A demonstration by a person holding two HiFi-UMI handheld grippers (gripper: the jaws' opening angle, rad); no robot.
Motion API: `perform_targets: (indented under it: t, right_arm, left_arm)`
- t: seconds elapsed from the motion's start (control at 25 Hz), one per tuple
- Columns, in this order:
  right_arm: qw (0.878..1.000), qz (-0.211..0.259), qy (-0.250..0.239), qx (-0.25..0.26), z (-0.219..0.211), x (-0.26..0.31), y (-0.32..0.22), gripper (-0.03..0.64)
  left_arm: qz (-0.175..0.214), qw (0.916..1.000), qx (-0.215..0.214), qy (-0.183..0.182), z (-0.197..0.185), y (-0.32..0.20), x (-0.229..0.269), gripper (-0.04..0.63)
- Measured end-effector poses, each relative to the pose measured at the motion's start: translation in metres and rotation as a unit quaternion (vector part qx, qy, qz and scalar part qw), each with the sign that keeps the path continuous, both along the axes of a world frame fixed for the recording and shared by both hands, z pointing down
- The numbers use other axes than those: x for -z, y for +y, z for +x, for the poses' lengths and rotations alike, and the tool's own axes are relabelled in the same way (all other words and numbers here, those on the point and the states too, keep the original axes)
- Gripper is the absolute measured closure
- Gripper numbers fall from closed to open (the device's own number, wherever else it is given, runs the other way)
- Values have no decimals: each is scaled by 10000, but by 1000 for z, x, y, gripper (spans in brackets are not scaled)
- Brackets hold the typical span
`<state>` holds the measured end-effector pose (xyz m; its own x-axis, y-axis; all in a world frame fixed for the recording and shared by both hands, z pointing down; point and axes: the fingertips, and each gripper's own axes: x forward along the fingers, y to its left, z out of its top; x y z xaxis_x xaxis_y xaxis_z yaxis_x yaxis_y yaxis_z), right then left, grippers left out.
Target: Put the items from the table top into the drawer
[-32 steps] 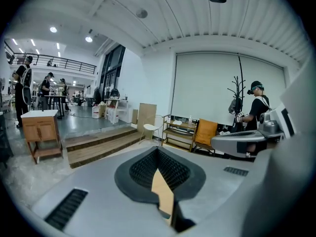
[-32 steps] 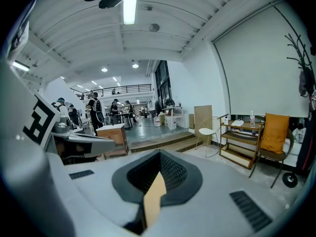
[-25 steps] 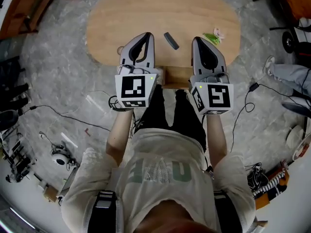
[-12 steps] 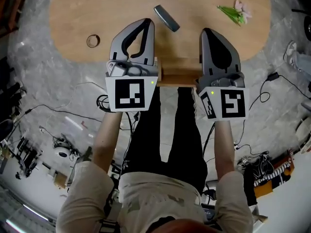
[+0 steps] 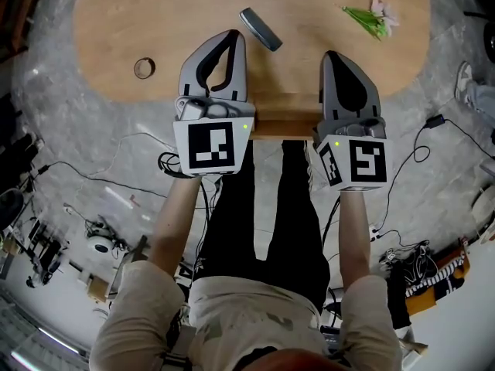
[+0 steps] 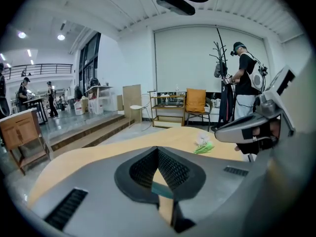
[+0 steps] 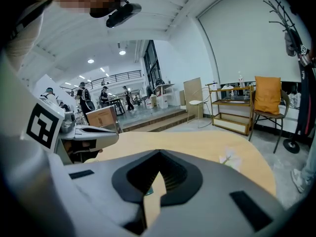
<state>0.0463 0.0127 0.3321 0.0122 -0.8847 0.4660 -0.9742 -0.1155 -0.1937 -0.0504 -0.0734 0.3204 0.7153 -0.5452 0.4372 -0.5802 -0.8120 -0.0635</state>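
On the oval wooden table (image 5: 155,22) lie a dark oblong item (image 5: 259,28), a small brown ring (image 5: 144,68) and a green sprig with pale flowers (image 5: 371,19). My left gripper (image 5: 232,37) hovers over the table's near edge, shut and empty, just short of the oblong item. Beside it my right gripper (image 5: 334,57) is shut and empty too. A wooden drawer front (image 5: 282,122) sits under the table edge between them, closed. The left gripper view shows shut jaws (image 6: 158,149) and the sprig (image 6: 203,144) beyond. The right gripper view also shows shut jaws (image 7: 158,154).
Cables (image 5: 116,184) and small gear lie on the grey floor around the person's legs. Shelves (image 6: 168,110), a chair with an orange cushion (image 6: 196,102) and a standing person (image 6: 244,83) are beyond the table's far end. Steps (image 7: 158,120) rise further back.
Both grippers have come down together toward the table's near edge, and the table now fills the top of the head view. Both stayed shut.
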Motion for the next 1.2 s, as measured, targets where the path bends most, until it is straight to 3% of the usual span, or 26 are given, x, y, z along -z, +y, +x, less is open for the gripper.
perform_targets:
  t: [0.12,0.24,0.32,0.4,0.44,0.48,0.52,0.56,0.64,0.68,0.72,0.76,0.8,0.84,0.92,1.2]
  right_arm:
    - [10000,-9,0,-6,5,0,-2,612]
    - [10000,-10,-26,21,8,1,-4,612]
    - [10000,-28,-47,70,7,0,-3,612]
    - [9998,-74,-55,153,6,-3,-2,612]
    - [9997,-98,-57,197,5,-4,-1,612]
    - [9996,-116,-64,230,5,-5,1,612]
    - [9996,-132,-83,251,4,-6,2,612]
    - [9995,-151,-108,265,3,-8,3,612]
    - [9992,-206,-134,326,-1,-11,7,612]
    - [9989,-239,-132,374,-2,-13,8,612]
    - [9986,-271,-129,424,-4,-15,10,612]
    - [9983,-305,-129,470,-6,-17,11,612]
    - [9980,-337,-134,513,-8,-19,13,612]
    - [9977,-367,-149,546,-10,-21,14,612]
    - [9972,-424,-194,586,-13,-26,17,612]
    - [9950,-445,-256,854,-19,-35,20,612]
  left_arm:
    - [-26,9998,-214,-49,10,0,-3,594]
    - [87,9959,-861,-271,26,5,-8,589]
    - [243,9858,-1544,-612,37,9,-18,491]
    - [429,9631,-2400,-1142,44,14,-36,428]
    - [545,9438,-2903,-1483,47,19,-48,400]
    - [699,9173,-3449,-1864,48,24,-62,374]
    - [886,8826,-4020,-2272,47,30,-77,360]
    - [1078,8399,-4586,-2694,43,36,-94,344]
    - [1429,7402,-5558,-3503,28,44,-127,333]
    - [1596,6907,-5909,-3852,20,44,-141,333]
    - [1742,6468,-6165,-4138,14,43,-153,333]
    - [1843,6120,-6338,-4357,9,41,-163,333]
    - [1893,5875,-6441,-4518,6,38,-170,333]
    - [1899,5717,-6496,-4639,5,36,-175,333]
    - [1844,5529,-6548,-4811,6,33,-182,333]
    - [1494,5248,-6662,-5083,9,35,-196,341]
